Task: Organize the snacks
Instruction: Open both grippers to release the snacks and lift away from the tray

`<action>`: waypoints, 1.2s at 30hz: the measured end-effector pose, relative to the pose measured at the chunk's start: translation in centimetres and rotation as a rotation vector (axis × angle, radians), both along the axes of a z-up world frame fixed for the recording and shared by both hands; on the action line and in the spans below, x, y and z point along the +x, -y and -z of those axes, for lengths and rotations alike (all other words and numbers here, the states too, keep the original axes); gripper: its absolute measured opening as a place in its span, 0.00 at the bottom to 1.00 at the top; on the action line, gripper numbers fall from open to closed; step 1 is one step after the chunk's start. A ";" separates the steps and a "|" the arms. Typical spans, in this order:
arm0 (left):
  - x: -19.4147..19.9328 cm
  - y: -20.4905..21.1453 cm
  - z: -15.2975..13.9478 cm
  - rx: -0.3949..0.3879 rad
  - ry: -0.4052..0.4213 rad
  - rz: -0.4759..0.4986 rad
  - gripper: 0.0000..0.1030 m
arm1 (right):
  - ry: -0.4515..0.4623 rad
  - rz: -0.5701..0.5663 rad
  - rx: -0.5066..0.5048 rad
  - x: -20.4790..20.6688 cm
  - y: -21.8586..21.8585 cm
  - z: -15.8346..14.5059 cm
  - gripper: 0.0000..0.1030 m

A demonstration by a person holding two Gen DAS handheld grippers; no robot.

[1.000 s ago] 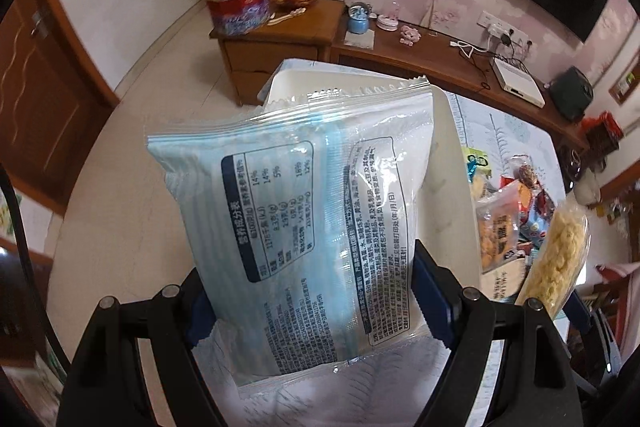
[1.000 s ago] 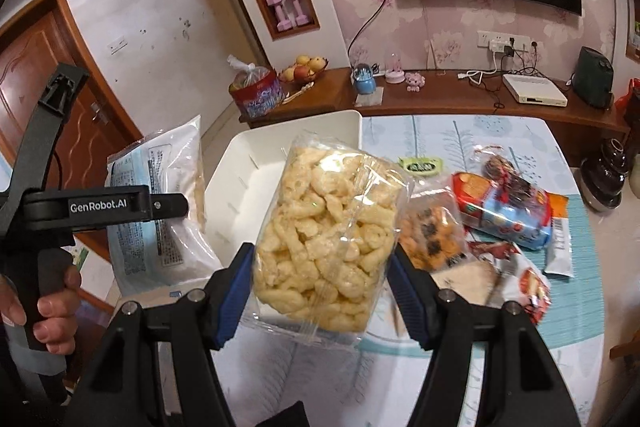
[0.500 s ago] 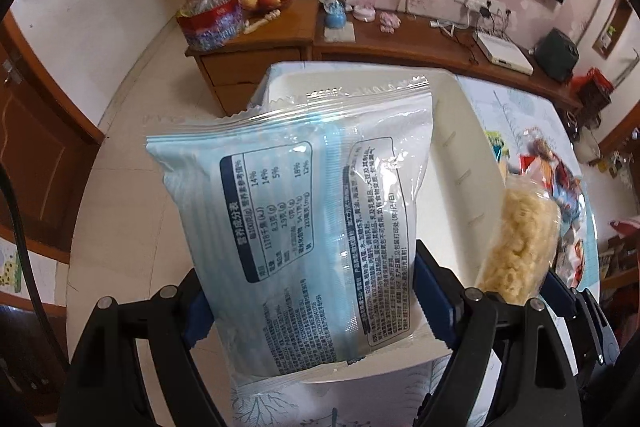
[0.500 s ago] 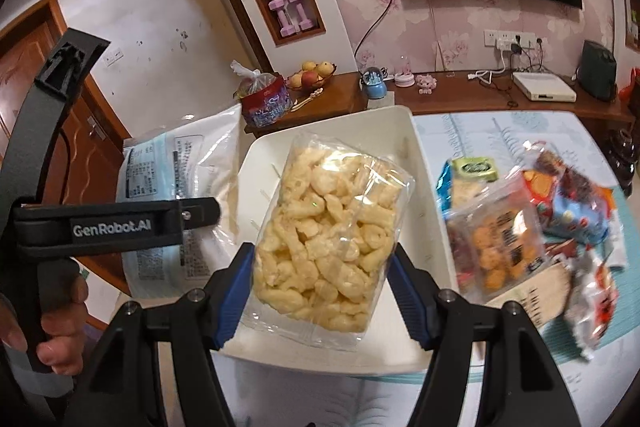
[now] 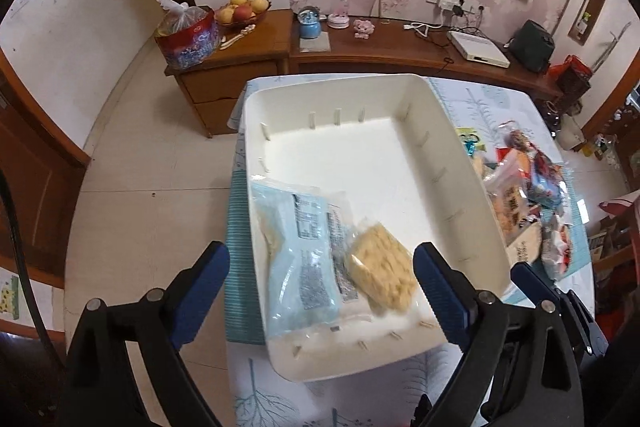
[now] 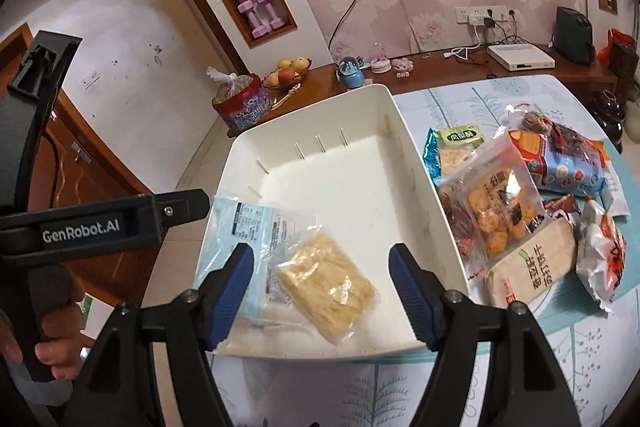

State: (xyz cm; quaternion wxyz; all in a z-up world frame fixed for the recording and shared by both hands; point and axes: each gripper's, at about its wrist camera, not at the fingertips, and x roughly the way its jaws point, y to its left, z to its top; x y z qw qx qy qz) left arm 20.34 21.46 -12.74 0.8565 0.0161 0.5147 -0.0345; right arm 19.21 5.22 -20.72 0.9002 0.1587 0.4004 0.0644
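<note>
A white bin point(image 5: 452, 163) point(image 6: 416, 163) stands on the table. Inside its near end lie a pale blue snack packet point(image 5: 304, 259) point(image 6: 256, 227) and, partly overlapping it on the right, a clear bag of yellow puffs point(image 5: 380, 271) point(image 6: 328, 283). My left gripper point(image 5: 320, 275) hangs above them with its jaws opening and nothing pressed between the pads. My right gripper point(image 6: 320, 283) is also over the bin, jaws opening, with the puff bag lying loose below. The left gripper's body, held by a hand point(image 6: 56, 339), shows at the left of the right wrist view.
A pile of snack packets point(image 6: 532, 219) point(image 5: 528, 211) lies on the patterned tablecloth right of the bin. A wooden sideboard point(image 5: 400, 47) with fruit, a tin and small items stands behind the table. Tiled floor point(image 5: 140, 187) lies to the left.
Both grippers let go: the blue packet left the left jaws and the puff bag left the right jaws, and both now lie in the bin. Both jaws stand wider.
</note>
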 end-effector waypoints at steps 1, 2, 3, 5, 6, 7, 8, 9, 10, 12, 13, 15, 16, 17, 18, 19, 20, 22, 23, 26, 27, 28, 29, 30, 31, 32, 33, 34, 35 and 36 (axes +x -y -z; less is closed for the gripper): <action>-0.3 0.2 -0.2 -0.004 0.003 0.003 0.90 | 0.002 0.002 0.001 -0.3 0.2 -0.2 0.69; -0.6 0.4 -0.4 -0.009 0.009 0.007 0.90 | 0.003 0.003 0.002 -0.4 0.4 -0.3 0.69; -0.9 0.6 -0.7 -0.013 0.014 0.012 0.90 | 0.005 0.003 0.003 -0.6 0.7 -0.6 0.69; -1.6 1.2 -1.4 -0.026 0.027 0.025 0.90 | 0.012 0.002 0.005 -1.1 1.2 -1.0 0.69; -1.9 1.5 -1.8 -0.032 0.032 0.033 0.90 | 0.016 0.002 0.006 -1.3 1.5 -1.3 0.69; -2.2 1.8 -2.2 -0.038 0.038 0.042 0.90 | 0.020 0.003 0.005 -1.7 1.8 -1.6 0.69; -2.5 2.2 -2.7 -0.041 0.044 0.046 0.90 | 0.024 0.004 0.005 -1.9 2.1 -1.9 0.69; -2.8 2.5 -3.1 -0.044 0.051 0.047 0.90 | 0.028 0.005 0.003 -2.2 2.5 -2.3 0.69; -3.0 2.8 -3.6 -0.050 0.060 0.048 0.90 | 0.032 0.006 0.002 -2.5 2.9 -2.6 0.69; -3.4 3.5 -4.3 -0.061 0.067 0.051 0.90 | 0.037 0.007 -0.001 -2.9 3.8 -3.4 0.69; -3.7 3.9 -4.6 -0.068 0.071 0.053 0.90 | 0.039 0.008 -0.003 -3.2 4.4 -3.7 0.69; -4.1 4.8 -5.2 -0.079 0.083 0.055 0.90 | 0.041 0.006 -0.008 -3.6 5.5 -4.2 0.69; -4.4 5.3 -5.5 -0.082 0.090 0.056 0.90 | 0.042 0.006 -0.010 -3.8 6.0 -4.5 0.69; -4.7 5.9 -5.7 -0.085 0.098 0.055 0.90 | 0.051 0.001 -0.011 -4.0 6.6 -4.7 0.69; -4.8 6.3 -5.9 -0.084 0.102 0.052 0.90 | 0.053 -0.003 -0.011 -4.2 7.3 -4.9 0.69; -5.0 6.9 -6.1 -0.084 0.103 0.047 0.90 | 0.054 -0.007 -0.010 -4.4 8.0 -5.1 0.69; -5.3 7.4 -6.1 -0.088 0.101 0.043 0.90 | 0.052 -0.010 -0.009 -4.6 8.6 -5.2 0.69; -5.6 8.6 -6.3 -0.100 0.093 0.040 0.90 | 0.045 -0.015 -0.008 -4.8 9.9 -5.6 0.69; -5.7 9.2 -6.4 -0.105 0.093 0.038 0.90 | 0.044 -0.022 -0.007 -4.9 10.6 -5.8 0.69; -6.1 11.3 -6.5 -0.110 0.093 0.030 0.90 | 0.042 -0.039 -0.018 -5.3 12.4 -6.3 0.69; -6.3 12.1 -6.5 -0.111 0.091 0.028 0.90 | 0.040 -0.044 -0.023 -5.4 13.0 -6.4 0.69; -6.3 12.7 -6.5 -0.113 0.090 0.026 0.90 | 0.036 -0.049 -0.028 -5.5 13.7 -6.5 0.69; -6.3 13.5 -6.4 -0.115 0.088 0.025 0.90 | 0.033 -0.053 -0.031 -5.6 14.3 -6.6 0.69; -6.4 14.2 -6.4 -0.121 0.088 0.023 0.90 | 0.029 -0.055 -0.035 -5.6 15.1 -6.7 0.69; -6.5 14.8 -6.4 -0.128 0.087 0.020 0.90 | 0.026 -0.057 -0.038 -5.7 15.8 -6.8 0.69; -6.6 15.5 -6.3 -0.133 0.085 0.017 0.90 | 0.023 -0.058 -0.040 -5.8 16.4 -6.9 0.69; -6.6 16.2 -6.2 -0.138 0.082 0.015 0.90 | 0.019 -0.059 -0.043 -5.8 17.2 -7.0 0.69; -6.6 16.7 -6.2 -0.141 0.079 0.014 0.90 | 0.015 -0.060 -0.045 -5.8 17.7 -7.0 0.69; -6.6 17.2 -6.1 -0.144 0.077 0.013 0.90 | 0.011 -0.060 -0.047 -5.8 18.4 -7.0 0.69; -6.6 18.0 -6.0 -0.147 0.077 0.011 0.90 | 0.007 -0.060 -0.050 -5.8 19.0 -7.0 0.69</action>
